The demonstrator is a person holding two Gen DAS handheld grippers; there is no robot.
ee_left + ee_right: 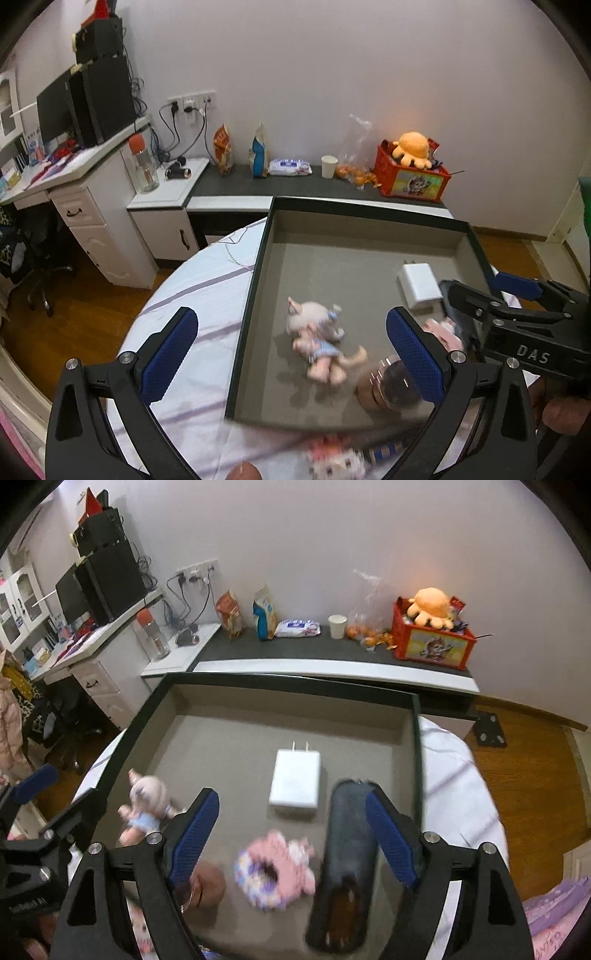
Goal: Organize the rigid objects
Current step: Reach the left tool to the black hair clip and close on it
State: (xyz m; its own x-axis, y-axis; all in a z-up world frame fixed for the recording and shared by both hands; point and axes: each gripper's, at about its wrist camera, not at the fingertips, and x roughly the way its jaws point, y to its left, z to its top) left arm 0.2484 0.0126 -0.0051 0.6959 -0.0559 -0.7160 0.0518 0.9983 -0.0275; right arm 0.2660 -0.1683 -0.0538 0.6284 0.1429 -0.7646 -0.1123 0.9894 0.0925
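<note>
The dark-rimmed tray (416,738) sits on a striped white sheet (192,295), likely a bed, and serves as the collecting place: its low walls keep loose things from sliding off.

Inside it, in the right wrist view, a white charger (295,779) lies flat near the centre, its two prongs pointing to 12 o'clock toward the far wall, its long axis running 12 to 6. Just beside it, at 3 o'clock, a dark case (347,864) lies with its long axis also 12 to 6, parallel to the tray's right wall, so the two pack in neat rows. A pink ring-shaped toy (275,867) lies at 6 o'clock of the charger, a brown jar (207,884) at its 7 o'clock, and a pink doll (146,808) on its side toward 9 o'clock.

The right gripper (291,838) hovers over the tray with its jaws spread wide and nothing between them; one pad overlaps the case in view, though I cannot tell if it touches.

The left gripper (291,354) hovers over the tray's left edge, likewise parted and empty, probably ready for the blurred toy (332,456) still outside the near rim.
</note>
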